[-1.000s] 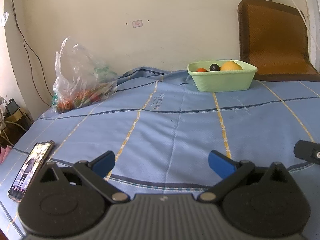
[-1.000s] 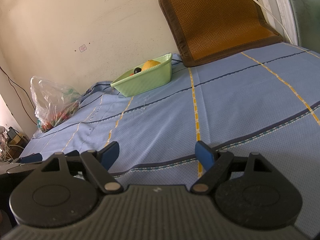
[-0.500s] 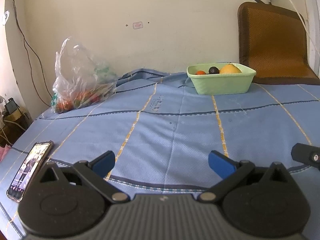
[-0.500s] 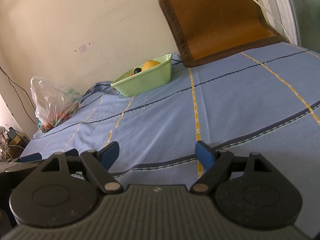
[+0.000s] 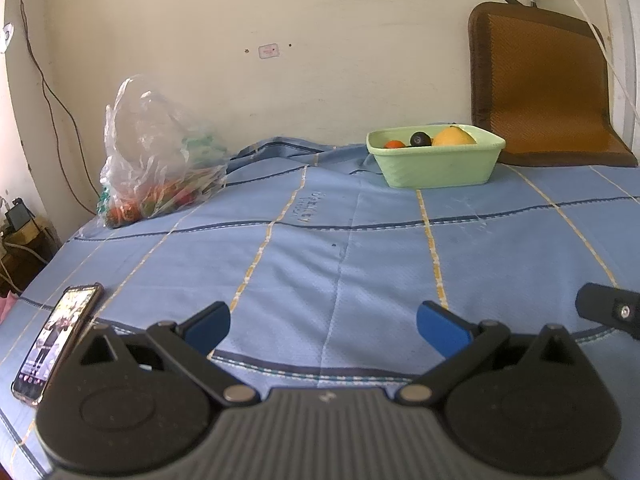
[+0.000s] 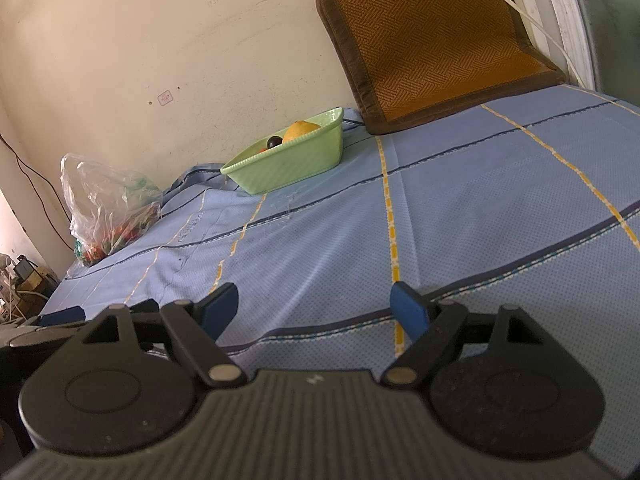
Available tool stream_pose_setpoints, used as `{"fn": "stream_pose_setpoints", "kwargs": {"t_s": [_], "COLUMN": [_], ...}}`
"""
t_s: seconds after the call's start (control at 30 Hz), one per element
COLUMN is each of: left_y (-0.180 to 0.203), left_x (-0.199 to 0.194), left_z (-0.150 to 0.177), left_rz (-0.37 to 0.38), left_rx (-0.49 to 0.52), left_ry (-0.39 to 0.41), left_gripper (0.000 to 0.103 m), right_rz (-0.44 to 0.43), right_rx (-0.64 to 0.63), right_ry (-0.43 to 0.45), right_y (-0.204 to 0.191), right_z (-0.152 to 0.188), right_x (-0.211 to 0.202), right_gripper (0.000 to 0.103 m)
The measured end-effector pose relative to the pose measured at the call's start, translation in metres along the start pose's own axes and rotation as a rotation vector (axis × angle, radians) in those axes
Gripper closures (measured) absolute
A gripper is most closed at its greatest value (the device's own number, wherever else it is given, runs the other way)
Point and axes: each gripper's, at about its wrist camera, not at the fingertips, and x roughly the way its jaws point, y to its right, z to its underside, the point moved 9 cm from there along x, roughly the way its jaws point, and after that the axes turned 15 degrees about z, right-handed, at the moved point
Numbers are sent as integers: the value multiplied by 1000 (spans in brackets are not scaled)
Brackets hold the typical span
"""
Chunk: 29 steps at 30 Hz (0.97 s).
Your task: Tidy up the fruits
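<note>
A light green tub (image 5: 436,164) stands at the far side of the blue bedsheet and holds a yellow fruit (image 5: 454,137), a dark round fruit (image 5: 420,139) and a small orange fruit (image 5: 394,144). The tub also shows in the right wrist view (image 6: 288,162). A clear plastic bag of fruit (image 5: 160,164) lies at the far left by the wall, and shows in the right wrist view (image 6: 108,208). My left gripper (image 5: 324,326) is open and empty, low over the near sheet. My right gripper (image 6: 316,310) is open and empty, to the right of the left one.
A phone (image 5: 56,340) with a lit screen lies at the near left edge of the bed. A brown woven cushion (image 5: 540,84) leans on the wall at the far right. Cables (image 5: 52,92) hang on the left wall.
The left view has tilted down slightly, so the tub and bag sit a little lower in frame. The right gripper has not moved.
</note>
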Motion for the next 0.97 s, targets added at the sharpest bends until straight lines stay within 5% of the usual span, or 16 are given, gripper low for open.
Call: {"fn": "stream_pose_setpoints", "kwargs": {"t_s": [0.97], "left_y": [16], "left_x": [1], "left_z": [2], "left_rz": [100], "left_rx": [3], "left_ry": [-24], "left_gripper": [0], "right_rz": [4], "right_rx": [-12], "right_ry": [13], "right_y": [1], "right_z": [-2], "right_x": [0], "right_gripper": [18]}}
